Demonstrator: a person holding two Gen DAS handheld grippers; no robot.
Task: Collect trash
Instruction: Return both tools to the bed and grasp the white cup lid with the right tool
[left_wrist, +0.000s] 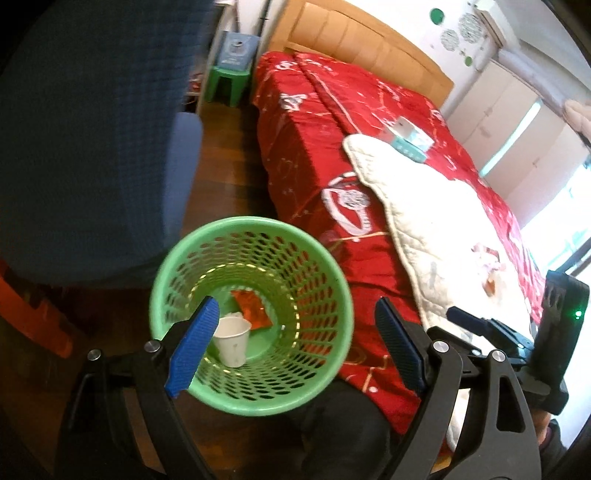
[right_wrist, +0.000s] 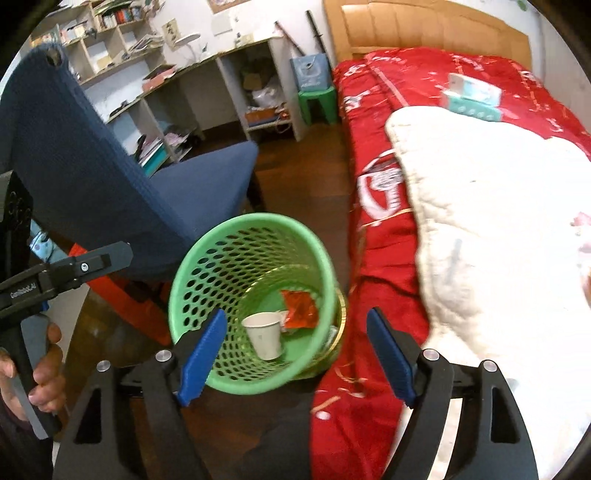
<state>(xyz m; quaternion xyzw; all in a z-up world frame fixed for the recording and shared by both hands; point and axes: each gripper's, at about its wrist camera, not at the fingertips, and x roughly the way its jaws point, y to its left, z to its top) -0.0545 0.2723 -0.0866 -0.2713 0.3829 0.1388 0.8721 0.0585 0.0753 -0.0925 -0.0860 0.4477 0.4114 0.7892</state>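
Desk shelves (right_wrist: 155, 92) right view only, basket (left_wrist: 251, 314) both

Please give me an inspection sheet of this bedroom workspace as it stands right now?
Surface: dark wooden floor; bed with red cover.
Job's things: green mesh bin on the floor beside the bed, holding a white paper cup and a red wrapper.
Clutter: white quilt and teal box on the bed.
Grippers: left tongs open, empty; right tongs open, empty; both above the bin.
Cables: nothing seen.
Surroundings: blue chair, green stool, shelving.
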